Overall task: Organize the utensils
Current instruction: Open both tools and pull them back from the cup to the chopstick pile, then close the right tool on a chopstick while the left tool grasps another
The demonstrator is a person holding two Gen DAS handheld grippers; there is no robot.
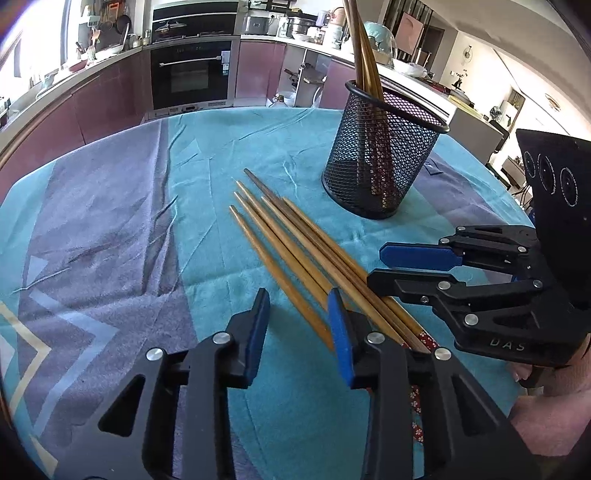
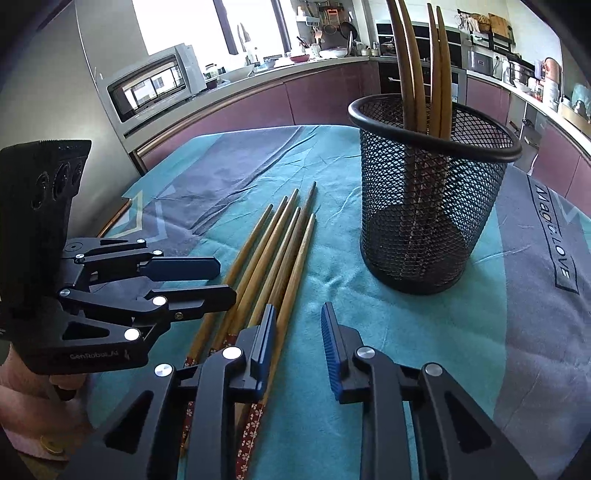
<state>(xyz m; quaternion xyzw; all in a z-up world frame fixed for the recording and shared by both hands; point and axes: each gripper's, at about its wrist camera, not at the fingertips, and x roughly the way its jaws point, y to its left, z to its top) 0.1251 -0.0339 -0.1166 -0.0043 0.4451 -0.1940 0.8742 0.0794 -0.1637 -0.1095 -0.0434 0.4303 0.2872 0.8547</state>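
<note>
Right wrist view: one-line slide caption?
Open right gripper over loose chopsticks on teal cloth, beside mesh holder holding four.

Bright daylight pours in through the window [image 2: 192, 26], which is blown out white. Both views are sharp at centre. Edges bend strongly and darken at the corners.

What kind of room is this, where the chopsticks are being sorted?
Most likely a home kitchen. A built-in oven sits among purple cabinets, the counter is crowded with pots and bowls, and the work happens on a table under a teal cloth, with a mesh holder for chopsticks.
</note>
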